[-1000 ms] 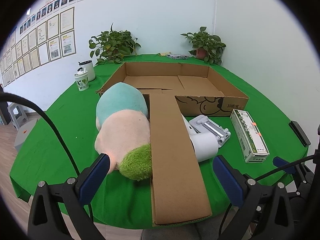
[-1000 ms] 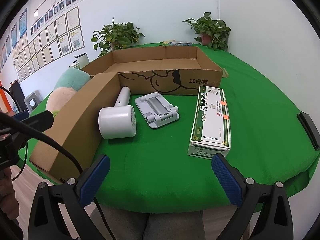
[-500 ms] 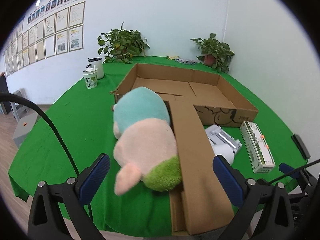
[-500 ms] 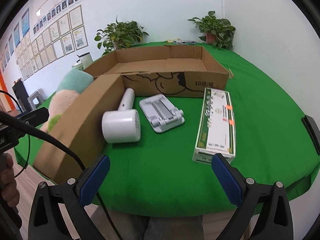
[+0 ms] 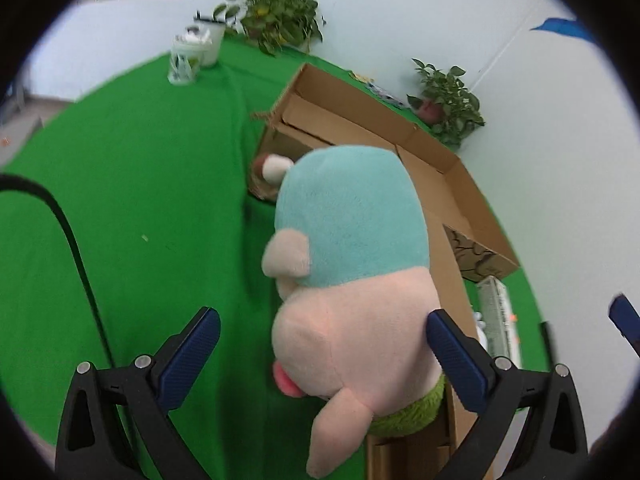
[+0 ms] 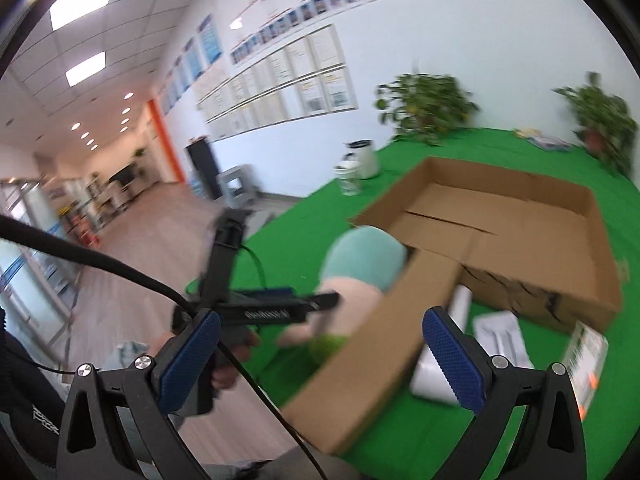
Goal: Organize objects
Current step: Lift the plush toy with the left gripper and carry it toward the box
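The left gripper (image 5: 320, 344) has been brought close over the plush toy (image 5: 352, 280), jaws wide around it. The toy lies beside the cardboard box (image 5: 452, 184), outside it. The right gripper (image 6: 320, 354), jaws wide and empty, has been swung away; a grasp seems imminent.

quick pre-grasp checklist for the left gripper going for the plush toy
1. Left gripper open: ok, jaws spread wide.
2. Plush toy between the fingers: ok, though it sits closer to the right-side finger.
3. Toy free of the cardboard box: not ok, it lies against the long flap.
4. Box interior free to take it: ok, floor looks bare.
5. Right gripper out of the way: ok, open, holding nothing, back from the toy.
6. Cable clear of the toy: ok.
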Motion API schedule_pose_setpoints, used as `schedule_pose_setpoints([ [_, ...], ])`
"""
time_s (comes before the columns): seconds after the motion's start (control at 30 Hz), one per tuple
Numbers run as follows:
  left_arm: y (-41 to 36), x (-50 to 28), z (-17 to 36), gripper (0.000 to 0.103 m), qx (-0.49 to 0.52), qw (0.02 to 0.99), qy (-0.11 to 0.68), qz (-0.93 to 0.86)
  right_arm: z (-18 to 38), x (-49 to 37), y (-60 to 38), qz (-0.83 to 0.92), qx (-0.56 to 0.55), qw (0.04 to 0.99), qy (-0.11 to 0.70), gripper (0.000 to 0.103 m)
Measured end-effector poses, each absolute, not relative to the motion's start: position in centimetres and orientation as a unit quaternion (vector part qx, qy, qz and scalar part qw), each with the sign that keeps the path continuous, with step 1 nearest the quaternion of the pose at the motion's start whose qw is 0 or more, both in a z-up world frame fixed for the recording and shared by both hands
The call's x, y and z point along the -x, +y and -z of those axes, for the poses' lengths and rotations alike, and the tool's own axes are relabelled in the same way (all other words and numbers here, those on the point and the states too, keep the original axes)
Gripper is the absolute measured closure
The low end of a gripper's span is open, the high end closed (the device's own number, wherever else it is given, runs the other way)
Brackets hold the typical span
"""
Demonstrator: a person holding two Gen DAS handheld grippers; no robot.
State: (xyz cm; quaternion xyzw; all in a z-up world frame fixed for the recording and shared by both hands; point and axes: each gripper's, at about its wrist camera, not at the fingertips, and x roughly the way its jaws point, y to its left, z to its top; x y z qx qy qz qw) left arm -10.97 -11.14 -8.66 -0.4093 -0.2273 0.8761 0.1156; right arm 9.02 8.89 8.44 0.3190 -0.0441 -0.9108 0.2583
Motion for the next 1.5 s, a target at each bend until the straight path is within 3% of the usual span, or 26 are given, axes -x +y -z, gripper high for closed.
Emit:
schedule_pose_setpoints([
  [0.03, -11.1, 11.0, 8.9, 0.009, 0.408, 0.131, -0.232, -0.873, -8.7, -8.1, 8.0, 0.907, -0.324, 0.267, -0.038, 0.001],
  [0.07, -10.9, 11.0, 9.1, 0.022, 0.407, 0.151, -0.237, -0.869, -8.6, -6.8, 7.0, 0.902, -0.332, 0.274, -0.029, 0.001],
  [0.1, -10.9, 10.9, 9.2, 0.027, 0.404, 0.172, -0.246, -0.864, -8.5, -5.2, 5.9, 0.898, -0.342, 0.276, -0.021, 0.001],
  [0.37, -12.2, 9.7, 9.8, 0.044, 0.403, 0.198, -0.267, -0.853, -6.2, 3.3, 1.1, 0.866, -0.404, 0.296, 0.002, 0.001],
  [0.63, -13.3, 8.4, 9.7, 0.050, 0.407, 0.194, -0.276, -0.848, -1.5, 9.5, -2.0, 0.835, -0.488, 0.253, 0.029, 0.001],
  [1.1, -15.4, 3.8, 7.5, 0.052, 0.415, 0.110, -0.247, -0.869, 1.9, 8.0, -8.2, 0.801, -0.526, 0.285, 0.024, 0.000],
  [1.17, -15.3, 3.3, 6.8, 0.052, 0.417, 0.099, -0.238, -0.872, 2.2, 7.7, -9.0, 0.806, -0.522, 0.275, 0.036, 0.004],
  [1.23, -15.0, 3.0, 6.5, 0.053, 0.417, 0.087, -0.224, -0.876, 2.6, 7.6, -9.4, 0.813, -0.518, 0.260, 0.049, 0.021],
  [1.5, -12.7, 2.3, 4.7, 0.054, 0.424, 0.066, -0.175, -0.886, 3.2, 7.6, -6.6, 0.826, -0.505, 0.251, -0.006, 0.031],
])
